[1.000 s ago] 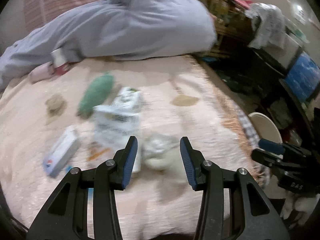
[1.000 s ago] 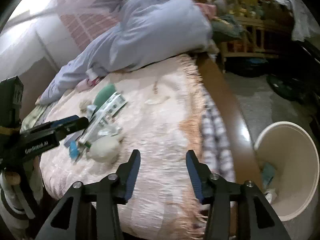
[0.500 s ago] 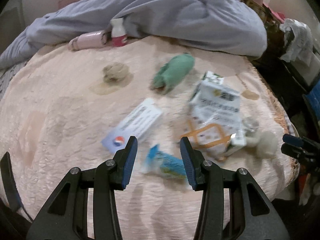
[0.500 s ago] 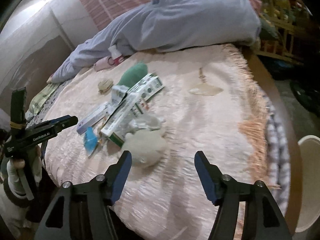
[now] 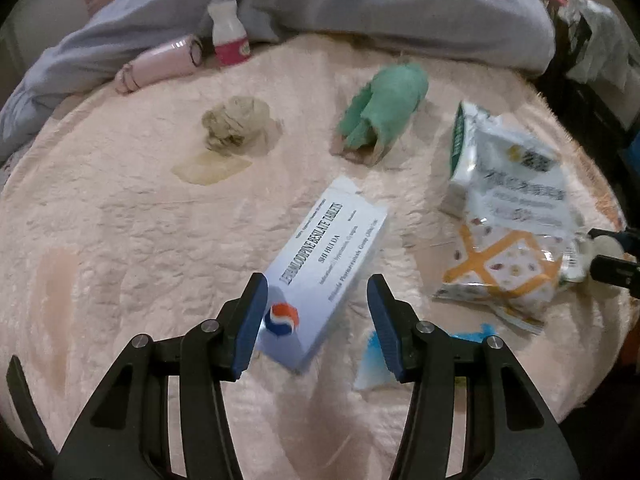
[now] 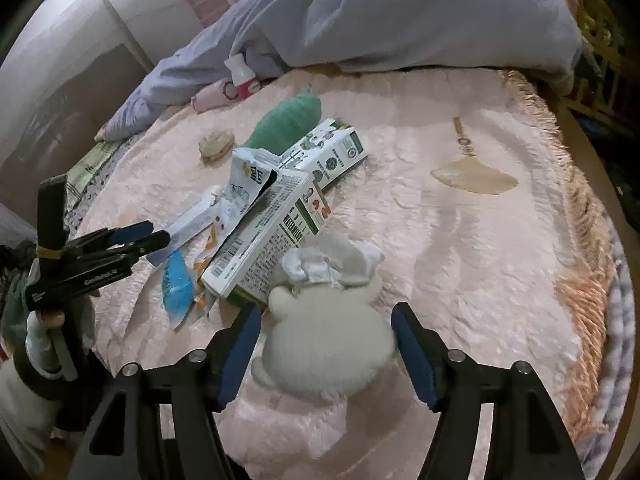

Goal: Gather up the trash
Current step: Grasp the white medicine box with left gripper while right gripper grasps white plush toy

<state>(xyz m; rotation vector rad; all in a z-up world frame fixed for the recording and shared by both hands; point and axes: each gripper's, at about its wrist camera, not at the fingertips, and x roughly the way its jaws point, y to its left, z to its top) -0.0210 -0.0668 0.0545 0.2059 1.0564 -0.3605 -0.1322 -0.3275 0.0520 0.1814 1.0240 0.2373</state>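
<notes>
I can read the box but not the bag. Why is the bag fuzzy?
Left wrist view: the medicine box lies sharp between the left tongs; the snack bag near the edge is smeared. Right wrist view: dim, edges bent.

Blue wrapper (image 5: 374, 360) partly hidden behind the left gripper's finger (image 5: 382, 326), snack bag (image 5: 508, 216) print blurred, tablet box (image 6: 192, 220) half covered by cartons (image 6: 272, 236)

On the pink fuzzy blanket (image 5: 120, 240), the white tablet box (image 5: 328, 268) lies between my left gripper's (image 5: 316, 320) jaws. At two o'clock lies the crinkled snack bag (image 5: 508, 216), at eleven the beige paper wad (image 5: 234, 124), at one the green cloth bundle (image 5: 384, 108). My right gripper (image 6: 326, 354) straddles the white plush toy (image 6: 328, 340), touching the watermelon carton (image 6: 268, 244) behind.
</notes>
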